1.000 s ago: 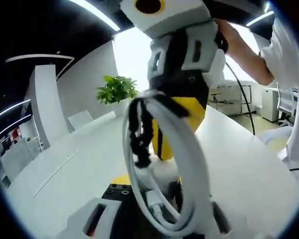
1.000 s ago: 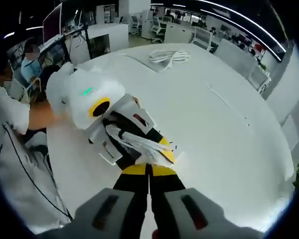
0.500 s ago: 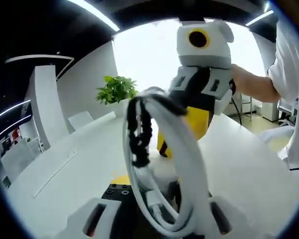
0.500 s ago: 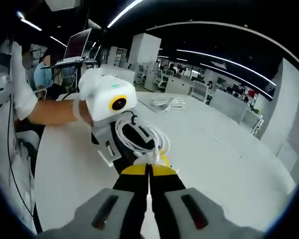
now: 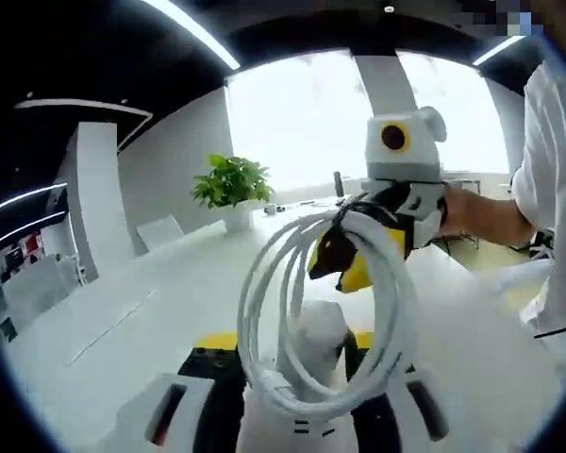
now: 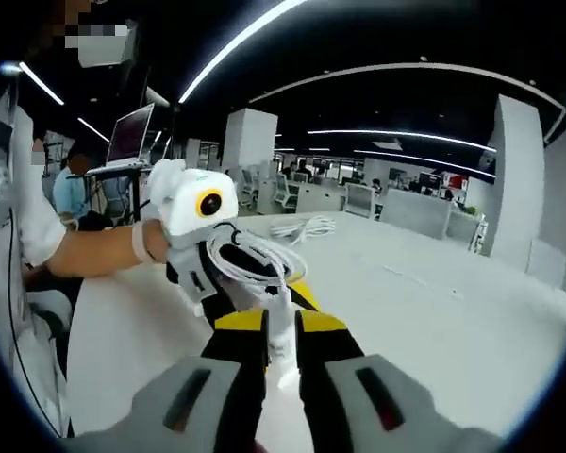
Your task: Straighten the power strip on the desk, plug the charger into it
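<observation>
Holding: the left gripper (image 5: 297, 415) pinches the white charger (image 5: 316, 344), lifted off the desk (image 5: 123, 321) so its coiled cable (image 5: 264, 311) hangs free.
Helping: the right gripper (image 6: 281, 354) has its yellow-tipped jaws pressed around the cable's white end, probably to steady it.
Power strip: likely the white bundle (image 6: 302, 226) far along the desk, well apart, not yet straightened.
Plant (image 5: 231, 184): beyond, at the desk's end.

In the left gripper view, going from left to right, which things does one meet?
Potted plant → coiled white cable → the other hand-held gripper with yellow jaws → the person's hand → white sleeve.
</observation>
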The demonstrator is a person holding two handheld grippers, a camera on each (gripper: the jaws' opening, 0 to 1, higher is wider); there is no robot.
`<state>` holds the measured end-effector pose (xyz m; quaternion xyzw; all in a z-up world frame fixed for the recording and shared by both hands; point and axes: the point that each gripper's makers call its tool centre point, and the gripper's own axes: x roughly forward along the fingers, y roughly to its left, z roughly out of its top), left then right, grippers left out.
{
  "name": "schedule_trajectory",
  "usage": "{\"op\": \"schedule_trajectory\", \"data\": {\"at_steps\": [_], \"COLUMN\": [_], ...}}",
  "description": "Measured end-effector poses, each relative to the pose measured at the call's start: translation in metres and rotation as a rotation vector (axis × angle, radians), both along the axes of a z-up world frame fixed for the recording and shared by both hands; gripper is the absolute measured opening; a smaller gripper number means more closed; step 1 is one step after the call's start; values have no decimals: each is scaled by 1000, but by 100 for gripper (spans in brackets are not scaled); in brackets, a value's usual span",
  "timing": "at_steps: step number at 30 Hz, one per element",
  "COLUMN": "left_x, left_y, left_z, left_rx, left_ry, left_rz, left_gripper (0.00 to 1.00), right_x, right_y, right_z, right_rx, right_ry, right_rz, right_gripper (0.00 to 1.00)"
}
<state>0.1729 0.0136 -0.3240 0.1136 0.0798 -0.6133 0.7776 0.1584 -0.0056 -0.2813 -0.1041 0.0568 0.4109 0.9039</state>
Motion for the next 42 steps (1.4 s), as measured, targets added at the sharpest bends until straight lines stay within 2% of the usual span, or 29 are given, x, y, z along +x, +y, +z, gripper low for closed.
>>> {"op": "schedule_trajectory", "data": {"at_steps": [4, 6, 8, 12, 14, 17, 21, 26, 29, 31, 35, 40, 42], "left_x": [-5, -11, -18, -27, -31, -38, -65, -87, -103, -114, -142, -170, -182], "left_y": [17, 24, 30, 43, 50, 60, 68, 81, 88, 94, 109, 129, 133], "left_z": [5, 8, 10, 0, -4, -8, -6, 4, 12, 13, 7, 16, 18], "left_rx": [-19, -39, -54, -5, 0, -5, -49, -117, -149, -145, -91, -124, -118], "left_ry": [32, 46, 55, 41, 52, 67, 80, 116, 130, 144, 170, 217, 226], "left_rz": [15, 29, 42, 99, 138, 195, 224, 294, 324, 352, 395, 442, 448], "left_gripper": [44, 45, 47, 51, 55, 62, 75, 86, 95, 96, 96, 96, 96], "right_x": [-4, -5, -7, -11, -14, -21, -31, -47, -57, -63, -82, -108, -119], "right_y": [-2, -5, -9, -14, -14, -14, -21, -30, -37, -43, -53, -66, -73], "right_z": [-1, -7, -12, -17, -20, -24, -31, -30, -28, -27, -26, -28, -31], "right_rx": [12, 1, -13, -26, -46, -82, -112, -124, -139, -145, -150, -182, -209], "right_ry": [-6, 8, 18, 57, 74, 88, 140, 145, 142, 143, 153, 165, 186], "right_rz": [-1, -11, -22, -46, -51, -53, -89, -109, -132, -158, -183, -223, -242], "right_gripper": [16, 21, 22, 26, 32, 36, 48, 50, 56, 60, 61, 67, 70]}}
